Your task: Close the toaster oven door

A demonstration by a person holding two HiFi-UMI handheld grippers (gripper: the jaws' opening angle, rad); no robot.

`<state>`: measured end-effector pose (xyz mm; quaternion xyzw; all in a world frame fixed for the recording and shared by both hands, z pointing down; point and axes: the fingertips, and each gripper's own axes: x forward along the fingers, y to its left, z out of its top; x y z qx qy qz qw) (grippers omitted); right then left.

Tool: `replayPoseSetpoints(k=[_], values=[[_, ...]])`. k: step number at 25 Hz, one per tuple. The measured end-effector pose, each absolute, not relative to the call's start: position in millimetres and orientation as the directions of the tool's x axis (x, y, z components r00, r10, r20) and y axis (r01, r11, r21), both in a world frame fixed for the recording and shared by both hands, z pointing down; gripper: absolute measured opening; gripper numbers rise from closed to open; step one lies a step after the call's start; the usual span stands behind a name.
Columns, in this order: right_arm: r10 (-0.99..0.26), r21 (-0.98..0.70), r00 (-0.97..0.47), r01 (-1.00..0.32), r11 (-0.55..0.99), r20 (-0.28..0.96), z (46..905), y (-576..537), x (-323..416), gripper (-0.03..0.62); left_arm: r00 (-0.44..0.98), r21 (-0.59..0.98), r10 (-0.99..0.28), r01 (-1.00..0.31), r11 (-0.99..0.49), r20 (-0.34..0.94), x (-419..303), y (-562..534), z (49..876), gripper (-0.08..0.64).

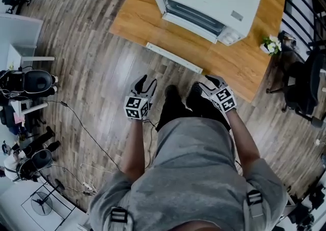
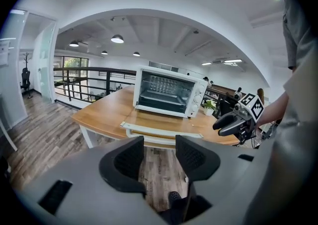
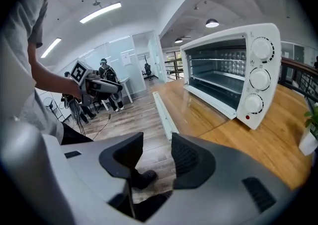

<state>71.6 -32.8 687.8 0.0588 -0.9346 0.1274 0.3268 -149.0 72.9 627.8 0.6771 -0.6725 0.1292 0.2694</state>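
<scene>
A white toaster oven (image 1: 209, 0) stands on a wooden table (image 1: 244, 67), and it also shows in both gripper views (image 2: 169, 91) (image 3: 233, 70). Its glass door hangs open and lies flat toward me. The door's white handle bar (image 1: 173, 57) (image 2: 161, 130) (image 3: 163, 112) reaches just past the table's near edge. My left gripper (image 1: 146, 83) (image 2: 159, 154) is open and empty, held over the floor short of the table. My right gripper (image 1: 205, 83) (image 3: 156, 152) is also open and empty, just below the handle's right end. Neither touches the door.
A small potted plant (image 1: 270, 45) sits at the table's right end. A dark office chair (image 1: 300, 87) and a railing stand to the right. Cables, a fan (image 1: 42, 203) and black gear (image 1: 28, 82) lie on the wood floor at the left.
</scene>
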Motion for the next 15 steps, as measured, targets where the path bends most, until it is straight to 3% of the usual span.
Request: replayPoseSetpoints(k=[15], values=[[-0.211,-0.246,-0.707,-0.486,0.839,0.675,711,-49,48,0.181,0.269,0.208,-0.732,-0.962,-0.176,0.626,-214,19,681,0.216]])
